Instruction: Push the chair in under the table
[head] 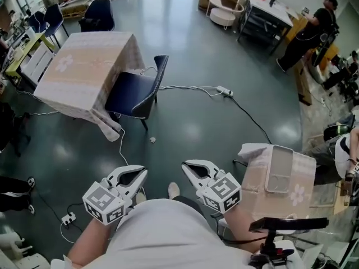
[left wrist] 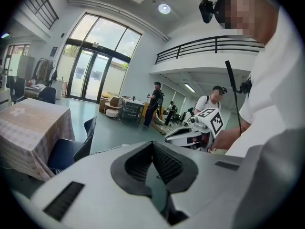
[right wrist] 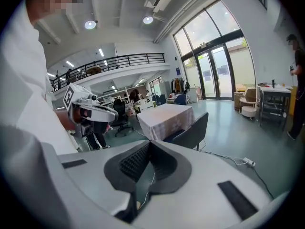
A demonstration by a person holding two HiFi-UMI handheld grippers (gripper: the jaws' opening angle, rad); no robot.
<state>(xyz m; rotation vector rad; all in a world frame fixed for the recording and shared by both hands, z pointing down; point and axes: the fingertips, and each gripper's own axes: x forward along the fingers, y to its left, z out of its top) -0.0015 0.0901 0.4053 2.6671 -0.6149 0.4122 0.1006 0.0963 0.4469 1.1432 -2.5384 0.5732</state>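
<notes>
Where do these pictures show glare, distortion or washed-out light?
Head view: the glossy floor throws back pale patches of ceiling light, otherwise sharp. Left gripper view: strong fisheye bending with black corners; the glass doors are washed out. Right gripper view: the same bending; a ceiling lamp flares white.

I'm seeing a big lab hall: mezzanine railing (right wrist: 119,60), tall glass doors (left wrist: 90,78), cluttered workbenches (head: 269,7), cables (head: 190,87) across green floor (head: 196,38).
</notes>
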